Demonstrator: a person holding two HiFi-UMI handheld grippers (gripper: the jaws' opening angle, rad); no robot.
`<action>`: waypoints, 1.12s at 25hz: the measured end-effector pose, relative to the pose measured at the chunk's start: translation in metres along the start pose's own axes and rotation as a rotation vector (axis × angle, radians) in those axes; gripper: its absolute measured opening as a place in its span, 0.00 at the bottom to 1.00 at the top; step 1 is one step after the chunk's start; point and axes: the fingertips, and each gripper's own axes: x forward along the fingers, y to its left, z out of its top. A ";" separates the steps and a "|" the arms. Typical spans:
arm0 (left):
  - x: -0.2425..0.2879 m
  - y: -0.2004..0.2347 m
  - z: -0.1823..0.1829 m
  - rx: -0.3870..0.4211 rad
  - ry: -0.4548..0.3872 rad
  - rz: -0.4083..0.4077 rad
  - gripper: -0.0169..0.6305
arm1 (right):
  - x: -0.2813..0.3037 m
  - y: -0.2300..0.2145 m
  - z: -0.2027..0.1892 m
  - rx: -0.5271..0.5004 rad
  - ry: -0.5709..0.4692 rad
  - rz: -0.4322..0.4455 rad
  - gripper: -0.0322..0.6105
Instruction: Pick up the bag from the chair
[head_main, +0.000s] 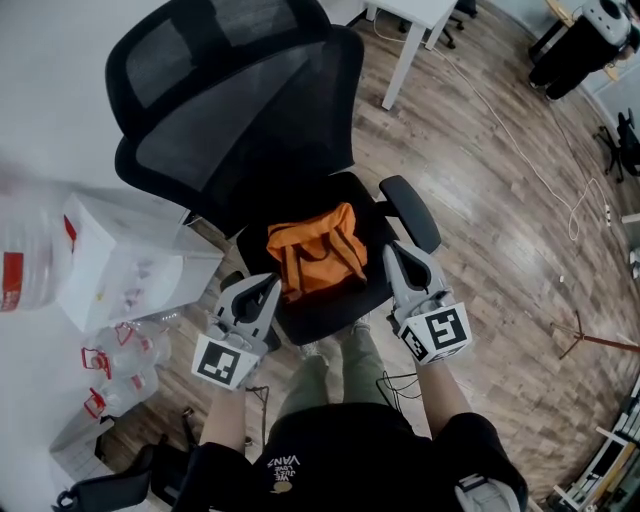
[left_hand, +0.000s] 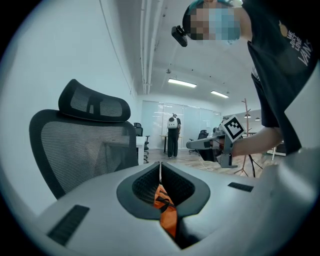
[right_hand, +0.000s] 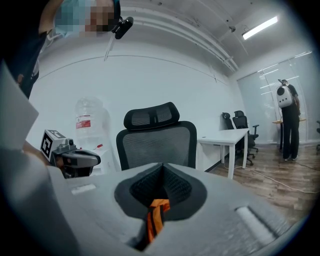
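An orange bag (head_main: 315, 250) lies crumpled on the seat (head_main: 325, 312) of a black mesh office chair (head_main: 240, 130), its straps on top. My left gripper (head_main: 270, 287) hovers at the seat's front left edge, just left of the bag, jaws shut and empty. Over the seat's right side, beside the armrest (head_main: 412, 212), my right gripper (head_main: 392, 252) is also shut and empty. In the left gripper view the jaws (left_hand: 160, 167) meet, with the bag (left_hand: 167, 210) showing below them. The right gripper view shows the same: closed jaws (right_hand: 161, 167) with the bag (right_hand: 155, 217) beneath.
A white box (head_main: 120, 265) and a large water bottle (head_main: 25, 260) stand left of the chair, with empty jugs (head_main: 115, 365) on the floor. A white desk (head_main: 410, 30) stands behind. A cable (head_main: 540, 170) crosses the wooden floor at right. My legs are at the seat's front edge.
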 end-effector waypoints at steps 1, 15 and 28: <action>0.002 0.001 -0.004 -0.002 0.004 0.001 0.04 | 0.002 -0.001 -0.004 0.001 0.002 0.005 0.05; 0.022 0.026 -0.079 -0.002 0.058 0.049 0.04 | 0.029 -0.009 -0.086 0.026 0.131 0.055 0.05; 0.033 0.040 -0.138 -0.124 0.153 0.098 0.04 | 0.047 -0.015 -0.148 0.055 0.238 0.067 0.05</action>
